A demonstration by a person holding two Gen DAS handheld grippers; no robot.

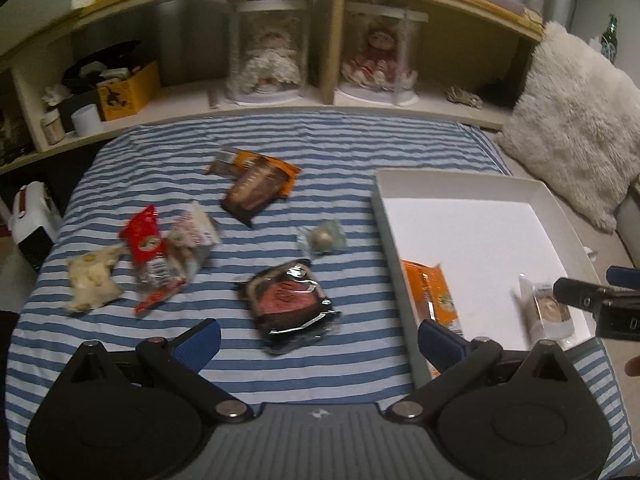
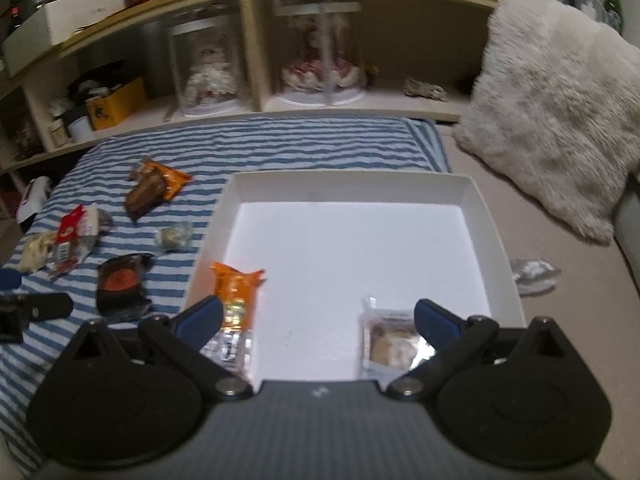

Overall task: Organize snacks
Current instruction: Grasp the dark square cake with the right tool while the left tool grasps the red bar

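A white box (image 1: 460,178) (image 2: 348,184) sits on the striped blanket and holds an orange packet (image 1: 430,294) (image 2: 236,292) and a clear-wrapped pastry (image 1: 546,312) (image 2: 390,342). Loose on the blanket lie a dark wrapped cake (image 1: 290,306) (image 2: 120,284), a small round sweet (image 1: 322,238) (image 2: 173,237), brown and orange bars (image 1: 256,186) (image 2: 154,188), a red packet (image 1: 150,254) (image 2: 68,240) and a pale snack (image 1: 92,278) (image 2: 34,254). My left gripper (image 1: 318,338) is open just before the dark cake. My right gripper (image 2: 318,318) is open over the box's near edge, nothing between its fingers.
The blue-and-white striped blanket (image 1: 280,136) covers the bed. Behind it runs a shelf (image 1: 332,52) with two dolls in clear cases, a yellow box and jars. A fluffy white cushion (image 1: 576,120) (image 2: 560,100) lies at the right. A crumpled wrapper (image 2: 534,274) sits right of the box.
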